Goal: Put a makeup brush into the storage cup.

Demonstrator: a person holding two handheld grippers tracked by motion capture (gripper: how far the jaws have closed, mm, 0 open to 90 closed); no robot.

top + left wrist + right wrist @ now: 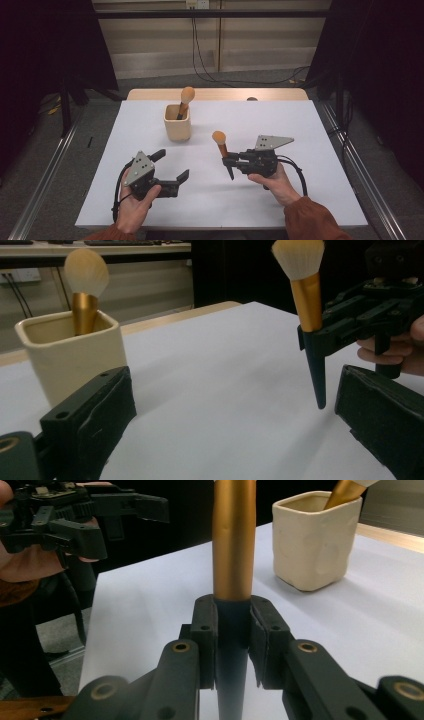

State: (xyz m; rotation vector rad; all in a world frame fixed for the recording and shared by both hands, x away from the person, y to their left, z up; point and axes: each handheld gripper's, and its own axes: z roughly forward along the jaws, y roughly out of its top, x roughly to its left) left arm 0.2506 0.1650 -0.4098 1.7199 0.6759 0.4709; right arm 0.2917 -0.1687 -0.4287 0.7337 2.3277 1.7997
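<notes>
The makeup brush [221, 144] I am holding sits upright in my right gripper [231, 161], bristle head up and dark pointed handle tip down, over the white table top [300, 150] a little right of centre; from the left gripper view the tip [320, 390] hangs close to the surface, though I cannot tell whether it touches. In the right gripper view the jaws are closed on the dark handle just below the gold ferrule [232, 540], pads pressed on either side. The fluffy pale head [298, 257] stands well above the jaws. Behind and to the left of it, toward the far side of the table, is a cream square cup [177, 122], upright, with a second makeup brush [185, 100] standing in it, head up and leaning toward the cup's far right corner. My left gripper [172, 167] is held low over the near left part of the table, jaws spread wide and holding nothing, pointing to the right toward the held brush; the cup lies beyond it, well apart. My left hand [132, 205] and right hand [272, 182] wrap the gripper bodies, with rust-coloured sleeves [315, 220] at the near edge. A black cable [297, 172] loops from the right gripper across the table.
</notes>
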